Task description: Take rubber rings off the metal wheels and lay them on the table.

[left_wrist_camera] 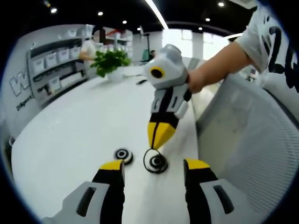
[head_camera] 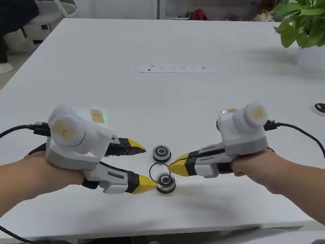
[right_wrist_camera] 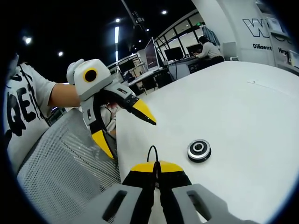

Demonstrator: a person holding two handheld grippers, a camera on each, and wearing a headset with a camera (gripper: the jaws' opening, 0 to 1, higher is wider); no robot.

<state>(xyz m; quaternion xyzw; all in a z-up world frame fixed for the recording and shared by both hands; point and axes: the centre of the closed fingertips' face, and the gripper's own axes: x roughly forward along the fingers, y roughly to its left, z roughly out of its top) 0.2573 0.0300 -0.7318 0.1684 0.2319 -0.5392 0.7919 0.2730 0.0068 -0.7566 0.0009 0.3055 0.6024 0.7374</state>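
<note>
The broad white table (head_camera: 162, 101) took up most of the room in front of the person, with a leafy green plant in a white pot (head_camera: 303, 30) at its far right corner and a long white socket strip (head_camera: 176, 68) set flat near the middle. Close to the near edge, two white-and-grey grippers with black jaws and yellow tips faced one another, each in a bare hand and each trailing a black cable. The left gripper (head_camera: 144, 166) stood wide open; its nearer jaw tip lay just beside the closer of two small round metal wheels with dark centres. The right gripper (head_camera: 173, 165) was closed to a narrow point, pinching a thin black rubber ring (head_camera: 151, 171). In the right gripper view the ring rose as a slim loop from between the shut tips. The ring hung between the two grippers, and its lower edge overlapped the near wheel (head_camera: 165, 182); I could not tell whether it was caught on that wheel or merely lay over it. The far wheel (head_camera: 162, 152) sat flat on the table just beyond, apart from both grippers and between their tips. In the left gripper view both wheels lay ahead of the spread jaws.
</note>
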